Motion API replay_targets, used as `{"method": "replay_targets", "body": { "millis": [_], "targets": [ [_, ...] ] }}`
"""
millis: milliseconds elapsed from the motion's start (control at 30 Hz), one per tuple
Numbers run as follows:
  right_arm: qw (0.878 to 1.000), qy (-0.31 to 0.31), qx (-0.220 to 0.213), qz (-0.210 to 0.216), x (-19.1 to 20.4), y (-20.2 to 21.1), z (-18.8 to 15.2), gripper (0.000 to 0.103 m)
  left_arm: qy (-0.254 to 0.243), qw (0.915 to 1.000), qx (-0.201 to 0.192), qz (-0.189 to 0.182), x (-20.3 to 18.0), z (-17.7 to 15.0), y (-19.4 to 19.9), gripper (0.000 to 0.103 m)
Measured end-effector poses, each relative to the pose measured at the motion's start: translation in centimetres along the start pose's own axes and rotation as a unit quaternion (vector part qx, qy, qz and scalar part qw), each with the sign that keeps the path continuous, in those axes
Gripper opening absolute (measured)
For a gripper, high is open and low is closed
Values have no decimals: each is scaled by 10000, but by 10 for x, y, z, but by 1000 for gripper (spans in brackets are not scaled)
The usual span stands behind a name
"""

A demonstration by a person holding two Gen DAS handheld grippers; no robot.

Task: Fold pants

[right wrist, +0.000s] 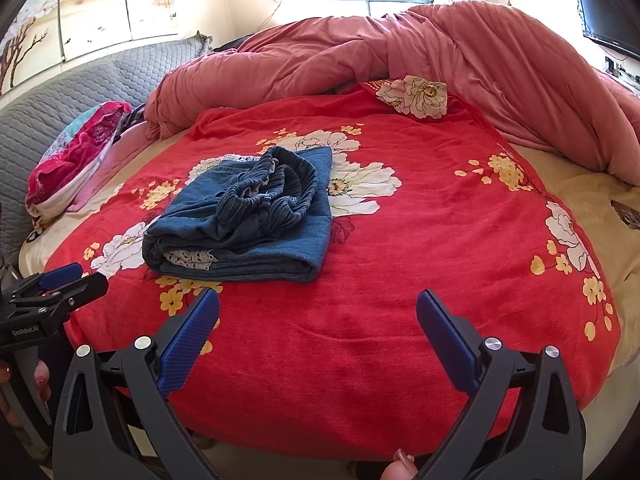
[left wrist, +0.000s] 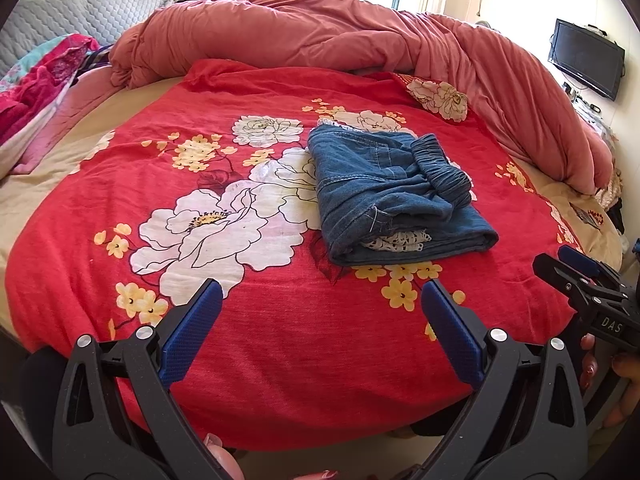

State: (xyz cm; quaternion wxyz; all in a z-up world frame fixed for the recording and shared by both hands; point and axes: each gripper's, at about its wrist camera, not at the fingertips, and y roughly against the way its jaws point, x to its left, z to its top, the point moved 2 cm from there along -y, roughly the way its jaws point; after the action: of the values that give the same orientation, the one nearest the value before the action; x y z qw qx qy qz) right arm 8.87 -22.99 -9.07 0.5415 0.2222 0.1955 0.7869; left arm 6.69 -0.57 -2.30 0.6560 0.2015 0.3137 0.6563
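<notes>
Lying folded on the red floral bedspread (left wrist: 248, 360): soft, floppy denim pants (left wrist: 392, 196), best pinched at the thick folded edge. Hovering short, left gripper (left wrist: 322, 334) and right gripper (right wrist: 318, 340), both spread, gripping nothing.

A bed (left wrist: 52, 168) carries a red floral blanket (left wrist: 256, 320), folded pants (left wrist: 384, 196) and a bunched quilt (left wrist: 320, 36).

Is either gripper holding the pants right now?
No, the left gripper and right gripper are both open, short of the folded pants.
</notes>
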Motion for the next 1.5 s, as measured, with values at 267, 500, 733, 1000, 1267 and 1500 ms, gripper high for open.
{"method": "replay_targets", "body": {
  "millis": [267, 500, 733, 1000, 1267, 1500],
  "targets": [
    [10000, 6, 11, 1, 0, 0, 1, 98, 2, 10000, -1, 1, 0, 0, 0, 94],
    [10000, 0, 21, 8, 0, 0, 0, 98, -2, 10000, 13, 0, 2, 0, 0, 94],
    [10000, 4, 22, -2, 1, -1, 1, 98, -11, 10000, 11, 5, 1, 0, 0, 94],
    [10000, -8, 48, -45, -1, -2, 1, 98, -137, 9999, 46, -69, 1, -1, 0, 94],
    [9998, -7, 170, -136, -3, -11, 0, 98, -254, 9992, 81, -293, -4, -1, -1, 94],
    [9990, -203, 317, -220, -19, -25, 5, 98, -8, 9995, 110, -288, 16, 12, -8, 94]
  ]
}}
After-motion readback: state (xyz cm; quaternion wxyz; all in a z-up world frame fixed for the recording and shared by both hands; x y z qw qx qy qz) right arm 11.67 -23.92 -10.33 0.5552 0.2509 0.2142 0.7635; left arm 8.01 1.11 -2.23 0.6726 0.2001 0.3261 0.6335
